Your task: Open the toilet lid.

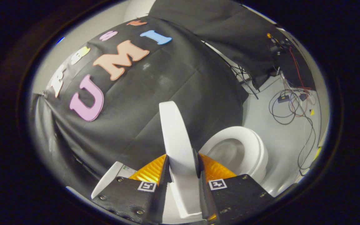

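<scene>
The black draped cloth booth wall (155, 103) hung behind the scene at left, with a white flat-topped cistern (109, 179) just visible beside the left finger. At centre, the gripper (183, 175) had its jaws pinching the smooth white plastic toilet lid (175, 137) by its edge, one finger pressed on each face, the lid seen edge-on and raised well clear of the bowl, close to upright and running away ahead of the fingers.

To the right, just beyond the right finger, the white oval toilet seat (252, 140) lay flat on the bowl, fully uncovered. Judged from this, the lift looked nearly finished: the lid probably needed only to be eased back until it rested against the cistern or wall, with the pinch kept steady so the slick plastic could not slip and drop onto the seat. Following the hinge's arc rather than pushing straight would likely spare the hinge.

Farther right, a tangle of thin black and red cables (292, 106) sprawled over the pale floor (280, 147), well apart from the lid's path. The cloth behind was the nearest thing it might brush.
</scene>
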The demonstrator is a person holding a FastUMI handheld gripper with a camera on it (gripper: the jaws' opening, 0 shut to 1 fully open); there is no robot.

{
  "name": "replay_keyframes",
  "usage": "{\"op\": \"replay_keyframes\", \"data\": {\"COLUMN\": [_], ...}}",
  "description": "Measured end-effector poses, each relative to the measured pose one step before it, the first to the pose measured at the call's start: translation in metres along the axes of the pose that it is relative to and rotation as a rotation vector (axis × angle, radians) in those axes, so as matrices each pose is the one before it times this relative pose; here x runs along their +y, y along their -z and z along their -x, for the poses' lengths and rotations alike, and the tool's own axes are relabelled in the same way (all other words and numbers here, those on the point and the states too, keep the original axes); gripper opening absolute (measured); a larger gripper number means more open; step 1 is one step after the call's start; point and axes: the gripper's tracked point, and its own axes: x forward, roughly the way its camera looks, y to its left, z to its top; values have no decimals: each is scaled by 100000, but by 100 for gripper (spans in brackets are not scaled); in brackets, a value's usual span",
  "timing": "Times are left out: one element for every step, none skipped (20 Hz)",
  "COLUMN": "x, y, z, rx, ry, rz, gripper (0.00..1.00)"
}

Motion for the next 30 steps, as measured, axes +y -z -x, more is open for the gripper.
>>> {"op": "replay_keyframes", "data": {"x": [733, 659, 655, 669, 776, 685, 655, 626, 686, 600, 639, 652, 798, 781, 774, 793, 812, 734, 896, 932, 833, 675, 703, 667, 724, 684, 571, 350, 311, 379], "y": [143, 156, 99, 120, -61, -45, 147, 160, 76, -73, 103, 70, 51, 17, 80, 111, 10, 117, 113, 50, 218, 68, 11, -19, 40, 163, 24, 265, -12, -83], "z": [266, 293, 263, 203, 219, 281, 140, 250, 201, 104, 196, 216, 159, 165, 401, 188, 239, 209, 95, 194, 197, 168, 100, 116, 36, 102, 48, -11, -9, 11], "rx": [1031, 1023, 641, 417, -69, 16, -150, -331, 238, -257, -253, -269, -447, 147, -350, 162, -510, -99, 193, 87, 305, -100, -148, -602, -532, -642, -583, -90, -85, 7], "ry": [657, 642, 590, 338, 226, 16, -144, -336, -331, -333, -317, -282, -565, -493, -365, -258, -503, -486, -988, -1030, -796, -574, -247, -270, -707, -876, -669, -522, -346, -436], "rz": [4734, 4519, 4301, 3873, 3388, 2786, 2338, 2663, 2597, 2577, 1730, 1725, 2542, 2613, 2153, 2199, 2072, 1652, 2548, 2400, 1938, 2089, 2305, 2728, 2465, 1838, 735, 381, 629, 1330], "gripper": [46, 46, 46, 46, 46, 46, 46, 46, 46, 46, 46, 46, 46, 46, 46, 46, 46, 46, 46, 46, 46, 46, 46, 46, 46, 46, 46, 46, 46, 46]}}
